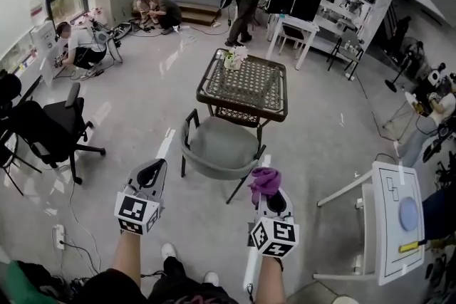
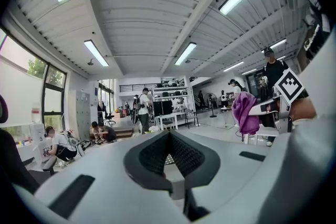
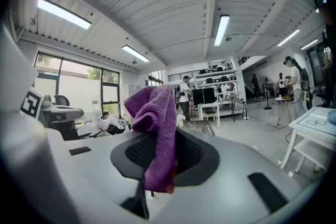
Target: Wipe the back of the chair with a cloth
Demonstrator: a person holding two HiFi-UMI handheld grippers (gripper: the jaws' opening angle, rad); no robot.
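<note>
The purple terry cloth [image 3: 155,128] is clamped in the closed jaws of the right gripper [image 3: 157,162], in the air near the grey-green tub chair [image 1: 217,146], whose curved back faces the person. Recommended: lay the cloth flat on the back rim and sweep along the curve. The left gripper [image 2: 169,157] is closed on nothing. No container is in use. The brown wicker table [image 1: 246,85] beyond carries one small pale item, too small to identify.

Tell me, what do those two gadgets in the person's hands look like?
The left gripper and right gripper match: smooth pale grey shells tapering to two jaws lined with black textured pads. Each carries a cube of black-and-white square markers near the hand. No cables show on them. The forearms are sleeveless.
</note>
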